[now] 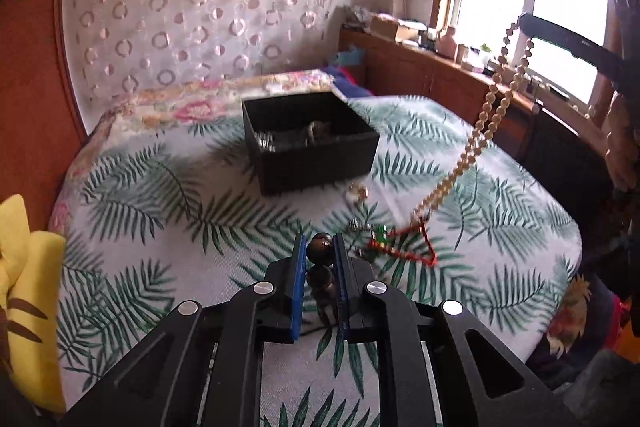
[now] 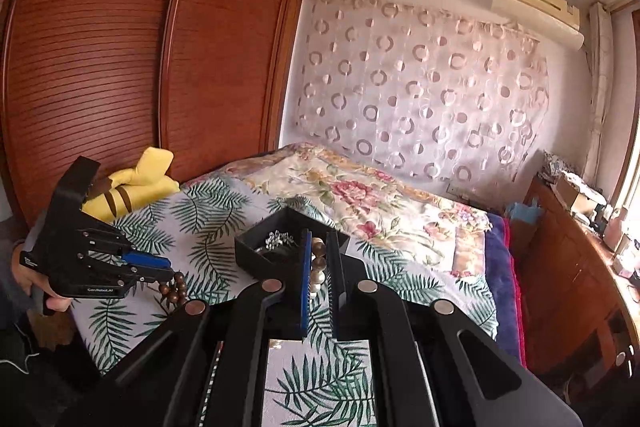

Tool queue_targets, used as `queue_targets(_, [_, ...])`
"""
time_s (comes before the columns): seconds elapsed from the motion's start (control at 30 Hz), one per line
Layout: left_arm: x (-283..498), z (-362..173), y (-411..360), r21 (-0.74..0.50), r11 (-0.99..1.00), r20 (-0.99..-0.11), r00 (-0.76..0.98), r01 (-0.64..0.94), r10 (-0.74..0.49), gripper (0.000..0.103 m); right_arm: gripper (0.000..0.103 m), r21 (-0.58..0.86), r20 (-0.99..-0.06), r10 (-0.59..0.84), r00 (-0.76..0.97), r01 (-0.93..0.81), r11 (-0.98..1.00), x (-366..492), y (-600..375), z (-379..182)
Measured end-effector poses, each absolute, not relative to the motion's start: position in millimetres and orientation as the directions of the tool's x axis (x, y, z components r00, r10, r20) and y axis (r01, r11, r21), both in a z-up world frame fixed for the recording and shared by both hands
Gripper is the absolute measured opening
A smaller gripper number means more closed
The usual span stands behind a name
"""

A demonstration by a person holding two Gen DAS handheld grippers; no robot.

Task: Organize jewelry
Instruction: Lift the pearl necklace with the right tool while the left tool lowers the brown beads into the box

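Dark bead bracelet (image 1: 320, 259) half hidden between left jaws.

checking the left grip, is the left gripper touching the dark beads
Touching: the left wrist view shows the left gripper with its blue pads pressed against the dark beads on both sides.

Only one legible marking — "GenRobot.AI", small white letters along the lower edge of the black body of the left gripper (image 2: 170, 269), seen from the right wrist view. A second, tinier white label near that body's rear corner — too small to read. Nothing readable in the left wrist view.
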State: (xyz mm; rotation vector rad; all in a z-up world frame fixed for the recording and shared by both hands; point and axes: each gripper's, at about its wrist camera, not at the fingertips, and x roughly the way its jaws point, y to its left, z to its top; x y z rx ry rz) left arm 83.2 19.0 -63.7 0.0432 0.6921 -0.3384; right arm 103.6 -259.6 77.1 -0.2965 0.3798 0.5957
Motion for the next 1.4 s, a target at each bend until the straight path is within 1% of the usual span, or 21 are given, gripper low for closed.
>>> queue_targets(0.17, [82.9, -47.4, 16.9, -0.066, 0.943, -0.602, 0.74, 0.327, -0.299, 0.012, 0.008, -0.166, -0.379, 0.5, 0.779, -0.588, 0.791, 99.8, -259.4, 99.2])
queue_targets(0.4, [87.0, -29.4, 12.3, -0.054, 0.942, -0.571, 0.764, 0.33, -0.3, 0.012, 0.008, -0.208, -0.352, 0.5, 0.792, -0.586, 0.783, 97.1, -251.0, 116.9])
queue_targets(0.6, [92.6, -10.5, 9.4, -0.036, 0.943, -0.538, 0.789, 0.331, -0.297, 0.012, 0.008, -0.208, -0.352, 0.502, 0.79, -0.589, 0.781, 101.6, -249.8, 119.1])
queue_targets(0.87, [111.9, 8.3, 3.2, -0.016, 0.946, -0.508, 0.812, 0.323, -0.286, 0.012, 0.008, -0.218, -0.381, 0.494, 0.781, -0.596, 0.773, 128.0, -230.5, 121.3])
queue_targets(1.13, [134.8, 22.9, -3.6, -0.004, 0.95, -0.488, 0.829, 0.312, -0.275, 0.012, 0.008, -0.236, -0.383, 0.478, 0.791, -0.584, 0.777, 154.1, -212.6, 129.8])
queue_targets(1.4, [157.5, 29.9, -5.2, 0.001, 0.957, -0.482, 0.838, 0.291, -0.254, 0.012, 0.008, -0.21, -0.395, 0.483, 0.781, -0.589, 0.78, 178.8, -199.4, 137.6])
